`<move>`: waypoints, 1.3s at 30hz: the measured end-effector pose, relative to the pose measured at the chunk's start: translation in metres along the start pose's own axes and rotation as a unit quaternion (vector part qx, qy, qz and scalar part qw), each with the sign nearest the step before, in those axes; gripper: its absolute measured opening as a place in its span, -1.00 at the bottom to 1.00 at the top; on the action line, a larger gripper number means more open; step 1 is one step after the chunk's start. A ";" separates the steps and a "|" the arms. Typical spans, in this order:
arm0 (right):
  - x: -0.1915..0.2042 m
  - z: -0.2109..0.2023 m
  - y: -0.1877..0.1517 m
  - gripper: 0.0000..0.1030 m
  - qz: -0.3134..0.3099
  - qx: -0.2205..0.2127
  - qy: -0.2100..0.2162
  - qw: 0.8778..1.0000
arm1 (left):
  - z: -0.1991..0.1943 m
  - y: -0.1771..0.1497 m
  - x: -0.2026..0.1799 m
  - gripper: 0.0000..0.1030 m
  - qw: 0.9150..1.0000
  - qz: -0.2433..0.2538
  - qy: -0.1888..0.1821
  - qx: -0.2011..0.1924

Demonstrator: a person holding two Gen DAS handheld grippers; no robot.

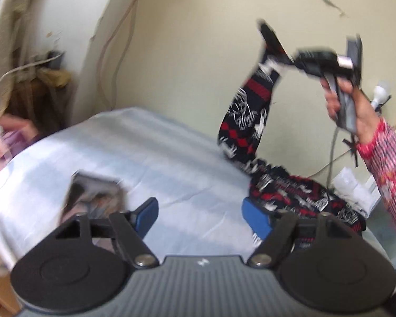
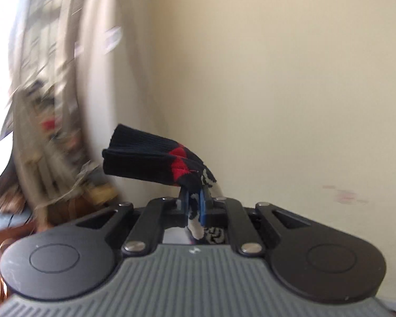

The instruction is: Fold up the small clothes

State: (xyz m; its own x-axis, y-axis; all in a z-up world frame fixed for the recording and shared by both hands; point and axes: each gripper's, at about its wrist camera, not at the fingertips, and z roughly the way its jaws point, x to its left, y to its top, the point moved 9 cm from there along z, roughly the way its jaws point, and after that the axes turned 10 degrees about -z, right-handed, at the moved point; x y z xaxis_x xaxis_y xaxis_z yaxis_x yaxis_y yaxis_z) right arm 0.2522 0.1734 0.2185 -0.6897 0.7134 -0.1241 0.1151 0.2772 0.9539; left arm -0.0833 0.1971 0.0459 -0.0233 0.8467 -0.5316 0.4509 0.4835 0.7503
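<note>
In the left wrist view, the left gripper (image 1: 199, 218) is seen with its blue pads spread wide and nothing between them, held over a pale blue sheet (image 1: 118, 153) on which a blurred dark packet (image 1: 95, 198) lies at about ten o'clock. At about two o'clock a dark knitted garment (image 1: 250, 111) with red and white pattern is lifted off the sheet, its lower part still heaped on the sheet's right edge. In the right wrist view, the right gripper (image 2: 194, 204) is closed tightly on that garment, whose dark cuff sticks out toward eleven o'clock, and farther off a cream wall (image 2: 277, 79) is seen.
</note>
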 end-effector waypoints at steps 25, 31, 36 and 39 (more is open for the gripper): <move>-0.215 -0.140 -0.317 -0.76 0.399 -0.012 -0.135 0.907 | 0.383 0.036 -0.121 -0.79 0.997 0.044 -0.028 0.063; -0.214 -0.145 -0.336 -0.47 0.404 0.034 -0.193 0.894 | 0.394 0.009 -0.111 -0.40 0.992 0.083 0.016 0.099; -0.219 -0.158 -0.330 -0.38 0.384 0.028 -0.246 0.890 | 0.399 0.009 -0.103 -0.18 0.991 0.059 0.025 0.115; -0.228 -0.154 -0.326 -0.56 0.370 0.039 -0.259 0.891 | 0.403 0.013 -0.107 -0.22 0.991 0.050 0.017 0.120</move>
State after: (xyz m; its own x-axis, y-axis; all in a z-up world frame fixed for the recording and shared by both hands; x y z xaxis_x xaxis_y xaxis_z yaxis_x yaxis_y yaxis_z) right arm 0.2621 -0.1787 -0.0222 0.0155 0.9156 0.4019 0.4649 -0.3624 0.8078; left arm 0.2848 0.0236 -0.0458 0.0042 0.8964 -0.4432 0.6511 0.3339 0.6816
